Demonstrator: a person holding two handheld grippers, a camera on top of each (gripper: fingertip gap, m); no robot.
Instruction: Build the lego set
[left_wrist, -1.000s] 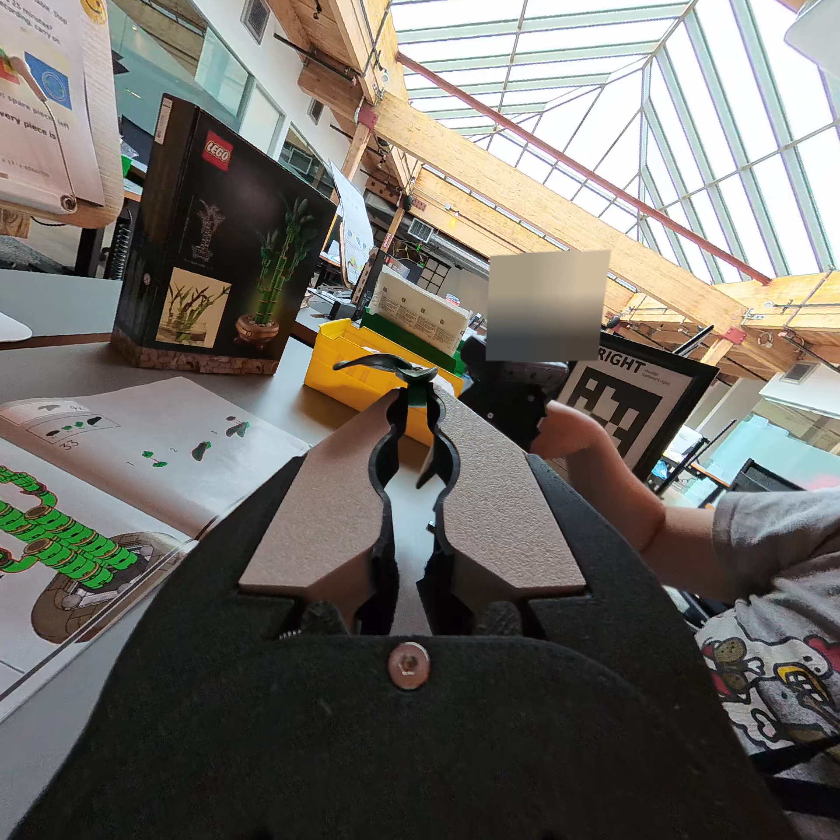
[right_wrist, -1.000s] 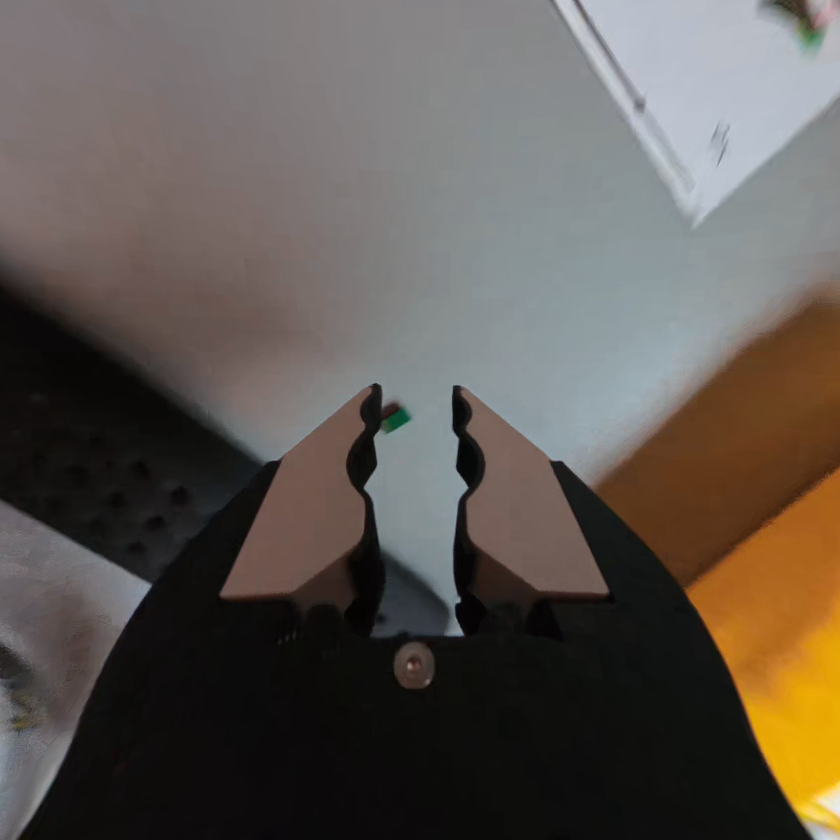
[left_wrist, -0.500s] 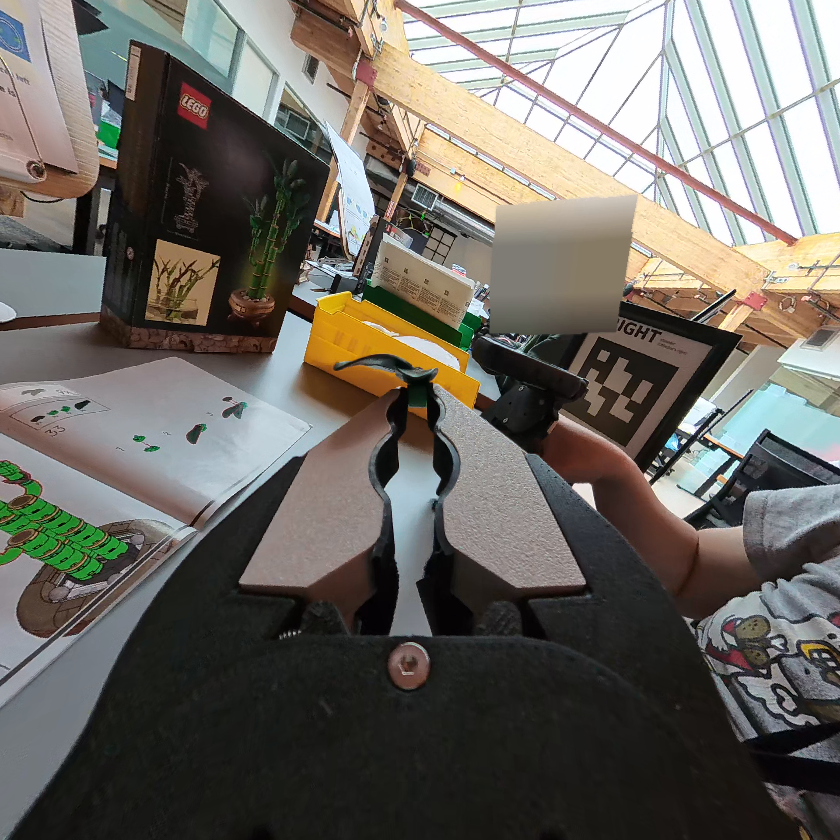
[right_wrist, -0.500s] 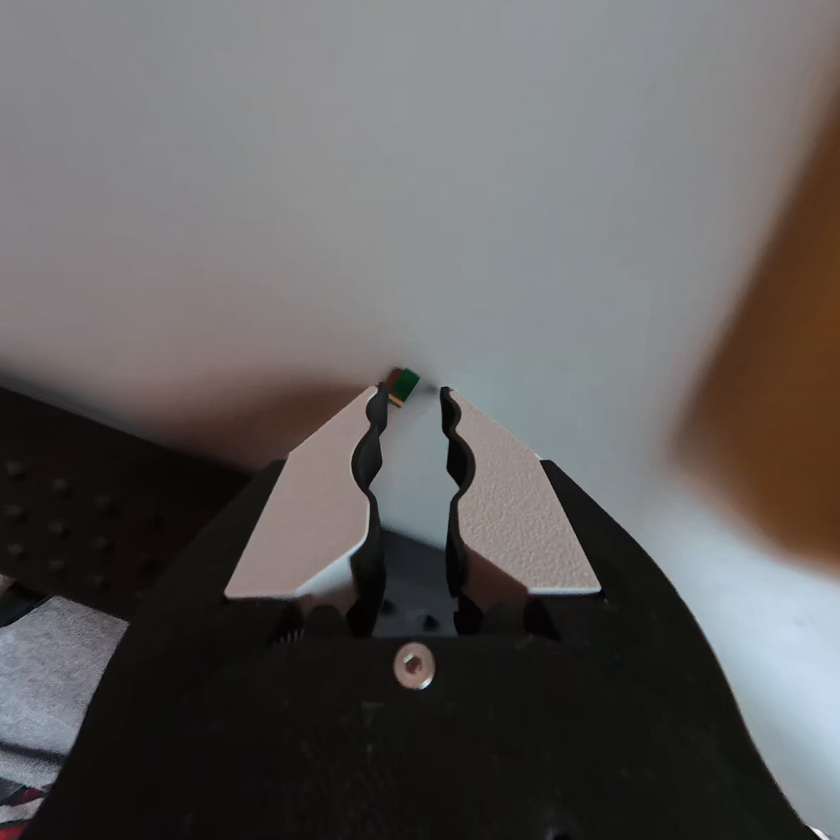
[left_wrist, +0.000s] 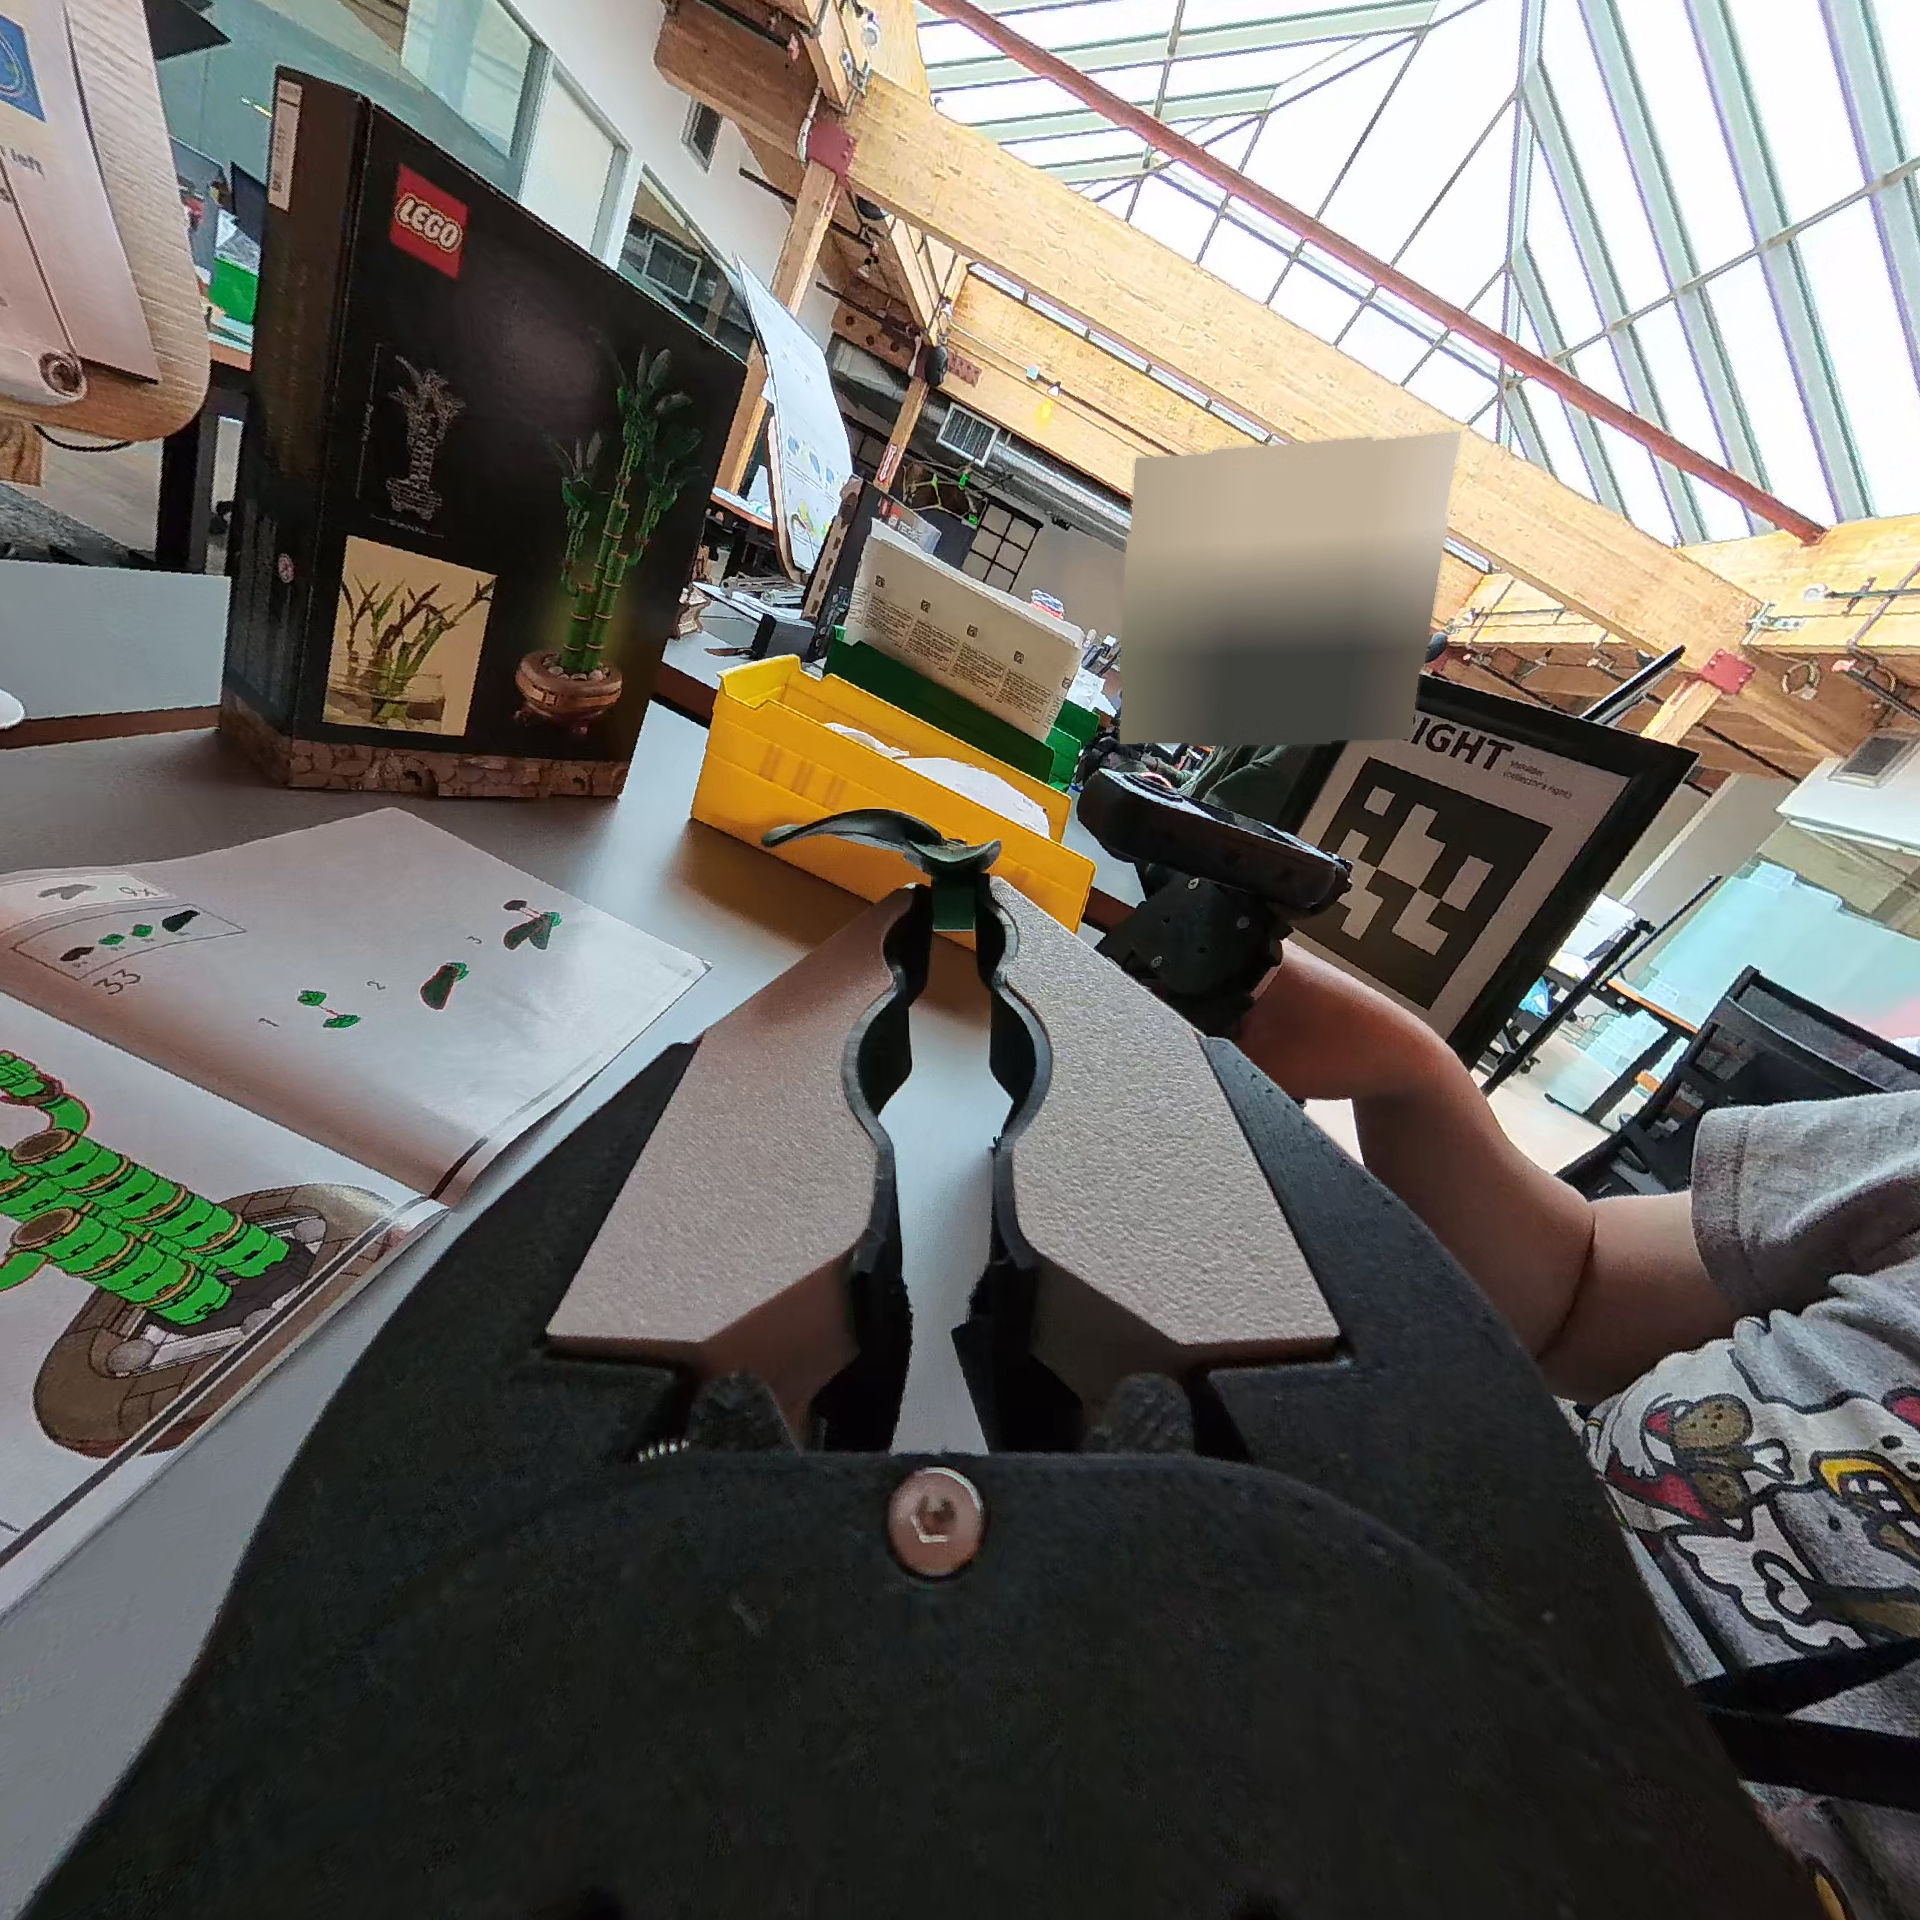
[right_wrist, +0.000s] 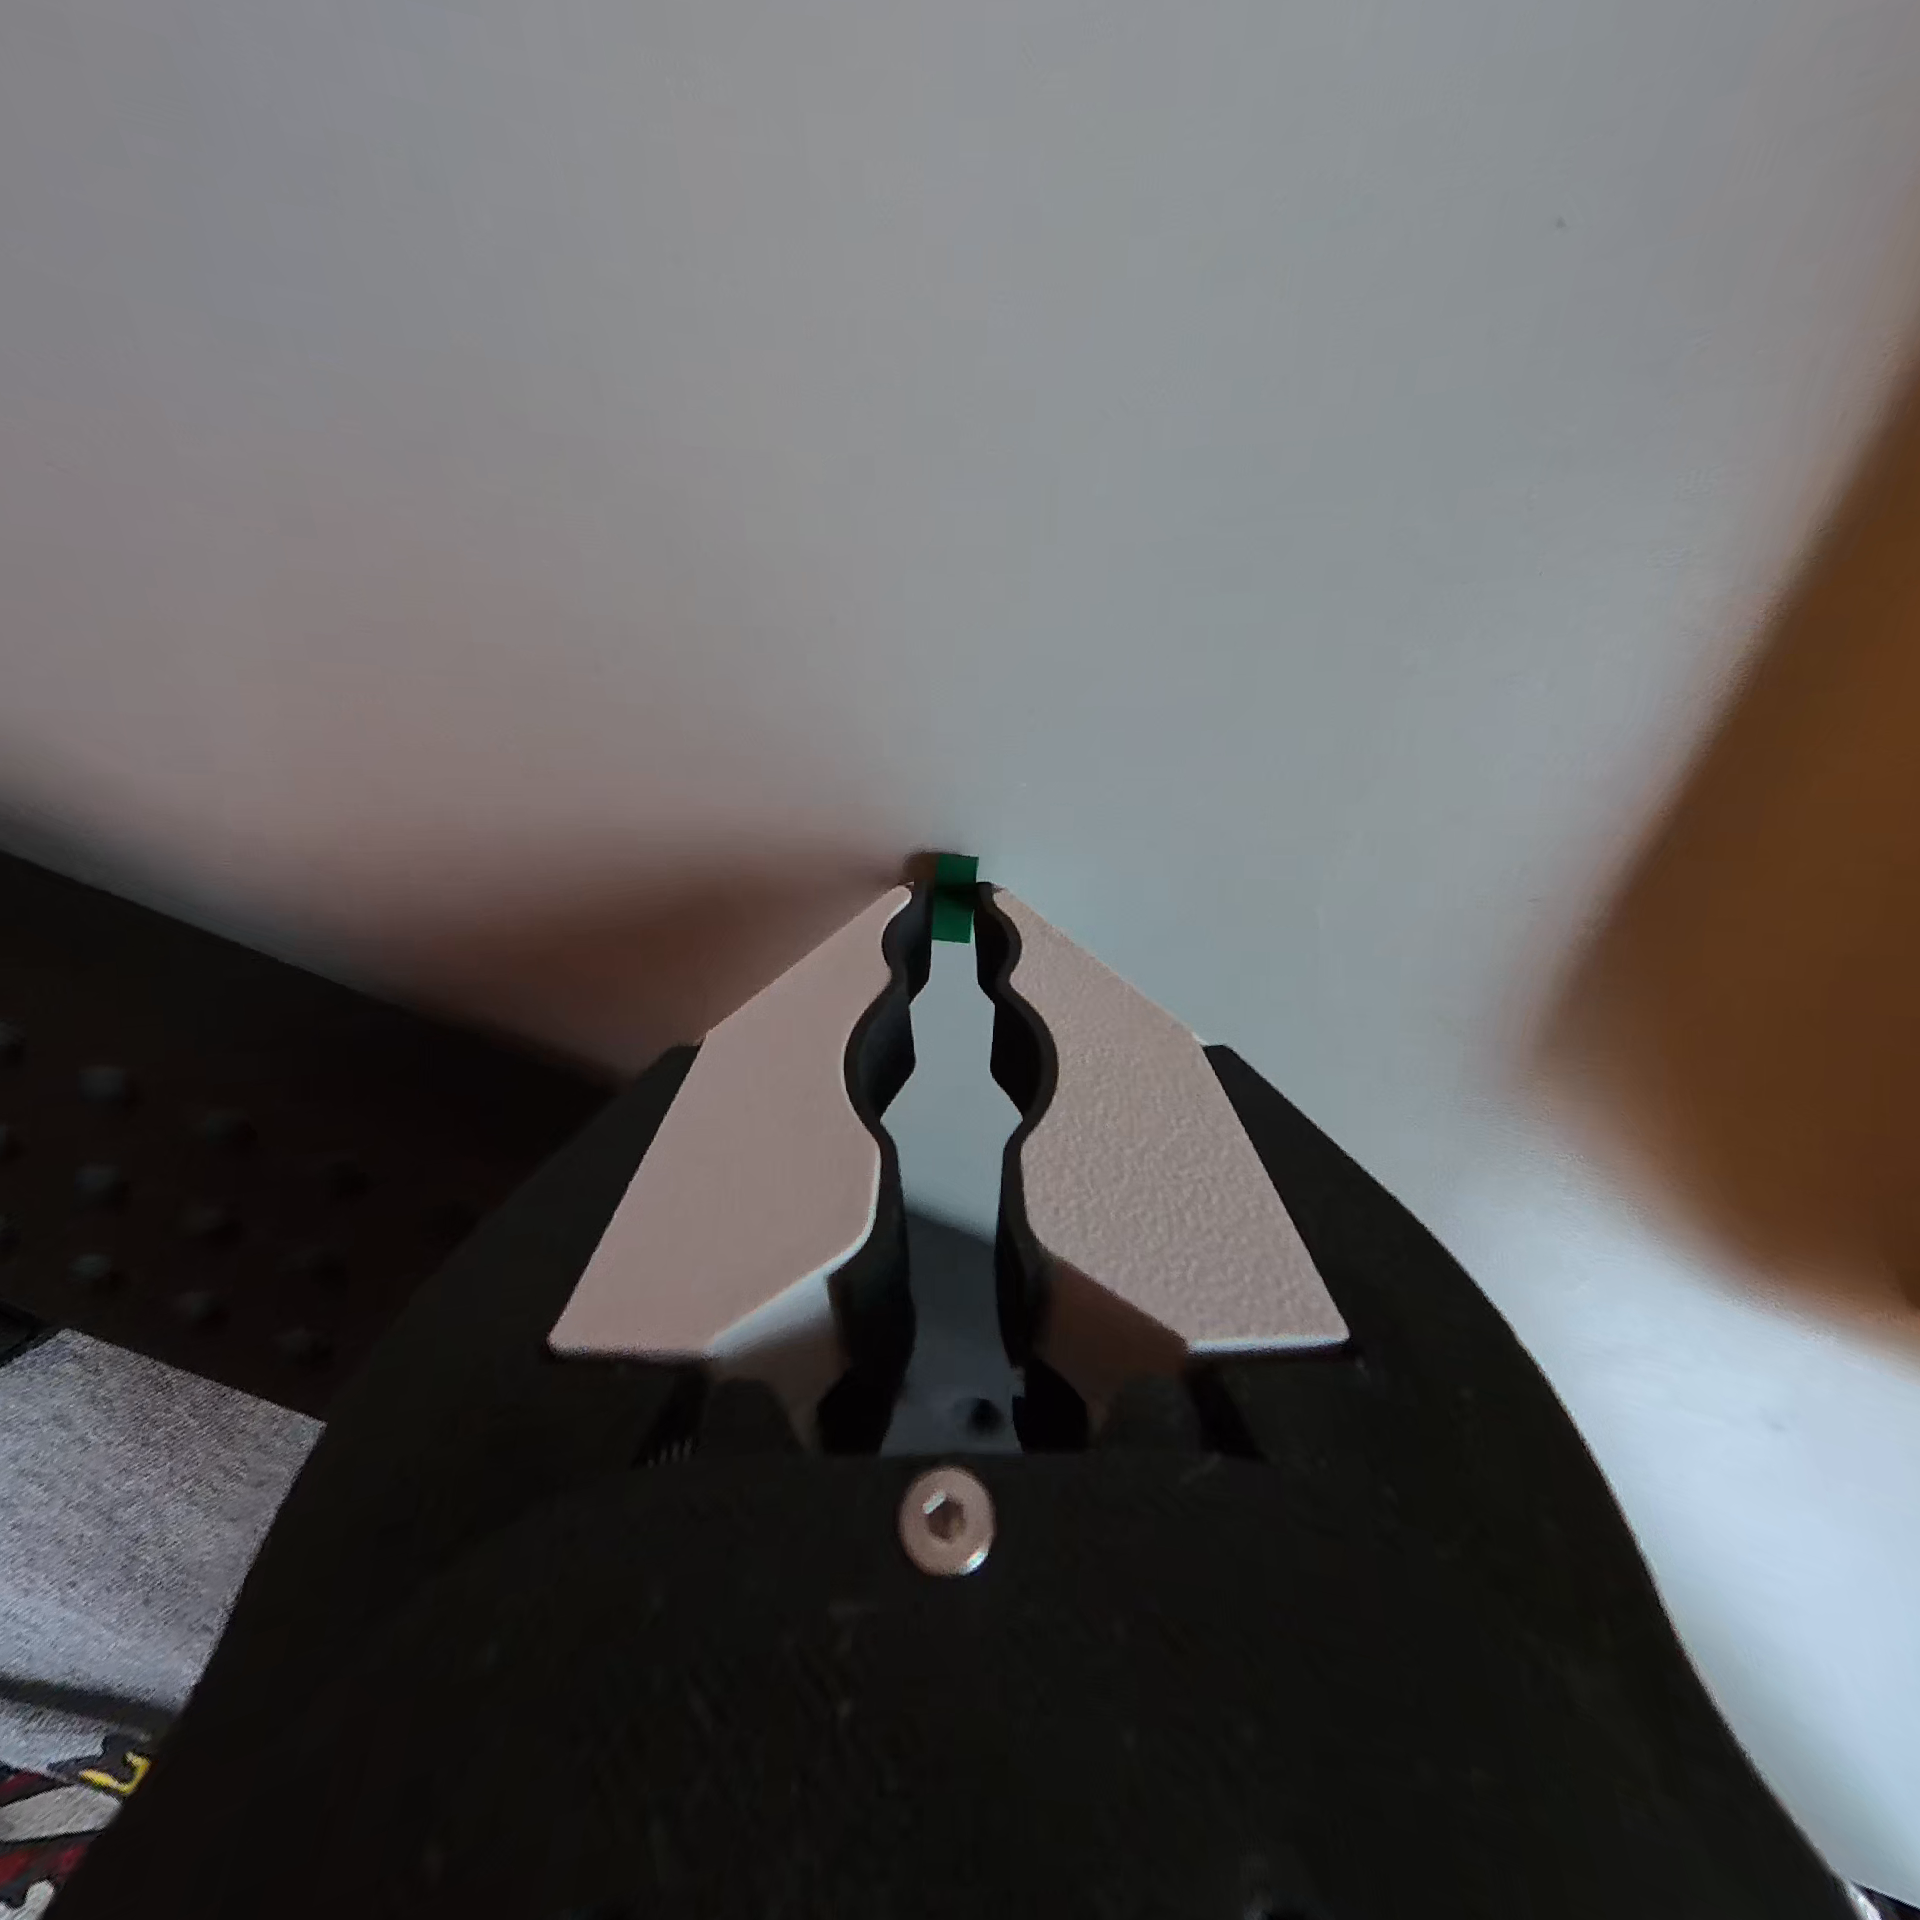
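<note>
Two grippers appear, each with its jaws drawn in on a small green part. We see the left gripper (left_wrist: 948, 902) raised above the grey table (left_wrist: 644, 847), its tips pinched on the green stem of a dark green leaf piece (left_wrist: 883, 831); the leaf blades spread sideways just past the fingertips, clear of everything behind them. We see the right gripper (right_wrist: 948, 902) angled down at the tabletop, its tips closed on a small green brick (right_wrist: 952, 906) that sits at or just above the table surface; we cannot tell whether the brick touches it.

To the left of the left gripper, the open instruction booklet (left_wrist: 312, 997) lies flat, its near corner reaching toward the gripper body. Behind it the dark set box (left_wrist: 447, 499) stands upright near the far table edge. A yellow bin (left_wrist: 831, 790) sits directly beyond the leaf piece, with a green bin (left_wrist: 935, 691) holding white paper bags just behind it. Bare table lies between the booklet and the yellow bin, in front of the box.

At the right of the left wrist view we see the person's forearm (left_wrist: 1455, 1164) and the back of the other gripper, with a black-framed marker board (left_wrist: 1455, 873) standing behind.

In the right wrist view, open grey table fills the area ahead of the fingers. A blurred brown shape (right_wrist: 1745, 935) borders it on the right; a black perforated surface (right_wrist: 208, 1143) borders it on the lower left, where the table edge runs diagonally.
</note>
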